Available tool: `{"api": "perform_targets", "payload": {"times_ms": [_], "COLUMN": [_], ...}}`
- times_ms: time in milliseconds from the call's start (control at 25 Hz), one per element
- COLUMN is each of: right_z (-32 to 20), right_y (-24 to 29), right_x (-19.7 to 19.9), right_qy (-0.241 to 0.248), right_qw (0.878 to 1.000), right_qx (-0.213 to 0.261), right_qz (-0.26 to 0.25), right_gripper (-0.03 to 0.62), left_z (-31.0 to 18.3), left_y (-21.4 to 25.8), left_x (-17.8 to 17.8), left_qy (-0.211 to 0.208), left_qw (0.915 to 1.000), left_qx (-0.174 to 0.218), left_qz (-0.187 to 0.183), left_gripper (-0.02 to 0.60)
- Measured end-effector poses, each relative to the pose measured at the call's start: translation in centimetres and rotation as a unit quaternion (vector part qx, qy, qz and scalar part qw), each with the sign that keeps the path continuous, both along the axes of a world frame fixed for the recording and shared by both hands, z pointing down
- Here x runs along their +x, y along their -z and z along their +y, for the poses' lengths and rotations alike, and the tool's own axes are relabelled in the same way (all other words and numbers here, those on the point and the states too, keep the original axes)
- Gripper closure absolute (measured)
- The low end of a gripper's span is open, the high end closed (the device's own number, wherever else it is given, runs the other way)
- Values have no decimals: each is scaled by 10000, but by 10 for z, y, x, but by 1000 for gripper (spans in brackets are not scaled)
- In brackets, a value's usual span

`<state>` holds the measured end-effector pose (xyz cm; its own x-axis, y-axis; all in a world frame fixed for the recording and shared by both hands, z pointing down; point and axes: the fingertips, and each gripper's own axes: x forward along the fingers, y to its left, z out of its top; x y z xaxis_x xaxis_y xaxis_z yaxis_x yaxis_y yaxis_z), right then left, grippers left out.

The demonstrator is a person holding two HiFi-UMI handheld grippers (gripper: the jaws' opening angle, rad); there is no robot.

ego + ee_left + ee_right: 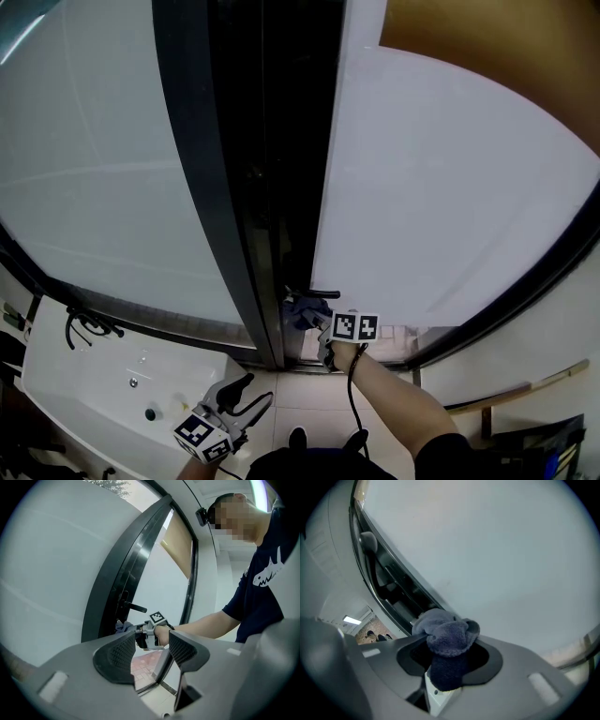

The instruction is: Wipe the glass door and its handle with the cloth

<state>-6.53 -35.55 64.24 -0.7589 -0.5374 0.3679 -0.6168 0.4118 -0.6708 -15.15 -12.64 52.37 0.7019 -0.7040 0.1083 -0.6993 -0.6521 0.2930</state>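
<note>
The right tongs [450, 654] are clenched on a bunched dark-blue cloth [447, 634]; the wad bulges past the tips and sits at the edge of the glass door [497, 550], just below the handle [314, 293] and close beside the dark door frame [234, 187]; the left tongs [152, 645] are released with nothing between them, held low and well apart from the door

The likely trouble is the grip: only a fold of the cloth seems pinched, so a hard drag across the pane could pull it loose; pressing at too flat an angle could bring the hard tips onto the glass instead of the fabric; the door looks ajar, and with nothing steadying it a push might swing it away from the wipe; loose cloth could also snag on the handle

The handle juts out just above the cloth and the frame crowds its left side, so strokes there are cramped; a white basin [84, 403] with a dark tap [89, 325] lies beside the left tongs, above the tiled floor [309, 398]
</note>
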Motion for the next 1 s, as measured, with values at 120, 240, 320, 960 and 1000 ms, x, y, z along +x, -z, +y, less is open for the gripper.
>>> {"api": "perform_targets", "payload": {"times_ms": [120, 240, 320, 960, 1000], "right_z": [8, 24, 31, -3, -4], "right_y": [-1, -8, -14, -3, -1], "right_x": [5, -5, -15, -20, -16], "right_qy": [95, 417, 619, 176, 162], "right_qw": [9999, 9986, 9971, 9998, 9998], "right_qx": [47, -23, -84, -60, -34], "right_qz": [122, 321, 444, 70, 59], "right_gripper": [438, 437, 437, 437, 438], "left_z": [1, 2, 2, 8, 8], "left_y": [0, 0, 2, -2, -2], "left_x": [4, 6, 7, -10, -9], "left_qy": [-59, -88, -97, 103, 83], "left_qw": [10000, 10000, 9999, 9999, 9999], "left_qx": [2, 6, -4, -92, -84], "left_qz": [-11, -22, -32, -80, -66], "left_gripper": [360, 360, 360, 360, 360]}}
